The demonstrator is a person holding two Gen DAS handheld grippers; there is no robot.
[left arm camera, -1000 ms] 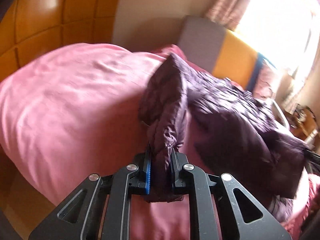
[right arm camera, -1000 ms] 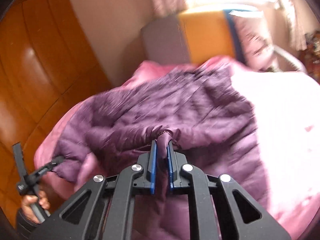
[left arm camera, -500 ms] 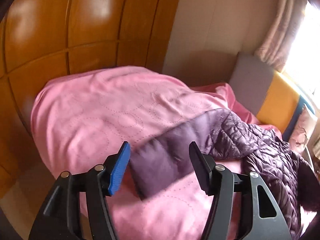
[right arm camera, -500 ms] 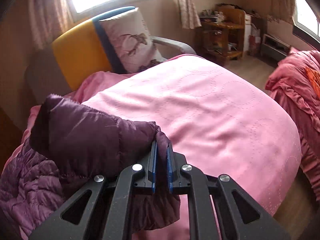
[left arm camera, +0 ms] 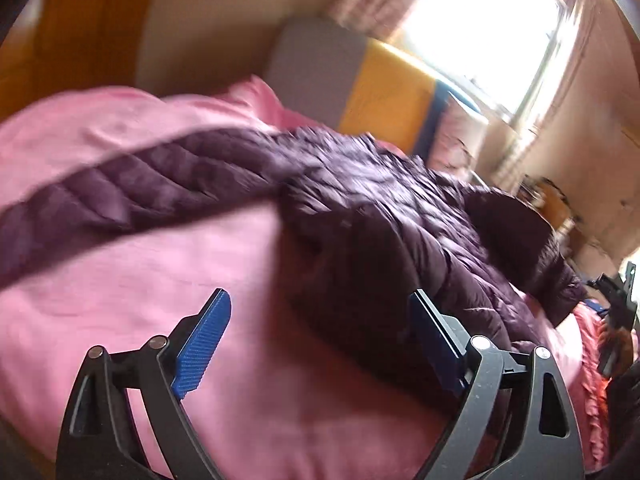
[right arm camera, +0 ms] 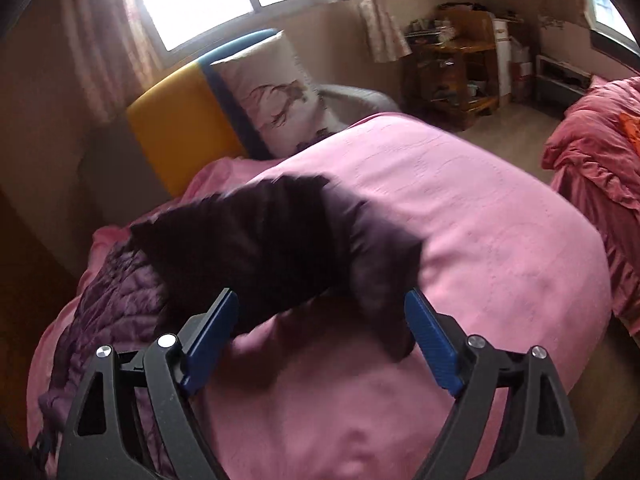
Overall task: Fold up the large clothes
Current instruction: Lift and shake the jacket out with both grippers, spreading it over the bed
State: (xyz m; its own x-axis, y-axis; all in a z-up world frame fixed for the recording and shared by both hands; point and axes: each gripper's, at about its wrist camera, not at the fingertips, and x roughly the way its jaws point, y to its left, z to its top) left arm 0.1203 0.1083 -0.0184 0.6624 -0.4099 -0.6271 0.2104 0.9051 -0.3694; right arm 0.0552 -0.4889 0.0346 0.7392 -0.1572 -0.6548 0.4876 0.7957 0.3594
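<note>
Right two-finger gripper with blue pads (right arm camera: 322, 326) now spread wide, no longer pinching the dark purple quilted down jacket (right arm camera: 256, 248), which it clamped half a second ago; released sleeve end blurred between and ahead of the fingers, over the pink quilted bedspread (right arm camera: 480, 216). Left two-finger gripper with blue pads (left arm camera: 320, 330) opened a second earlier, now turned toward the jacket's body (left arm camera: 392, 216), one sleeve stretched leftward across the bedspread (left arm camera: 160, 280).
</note>
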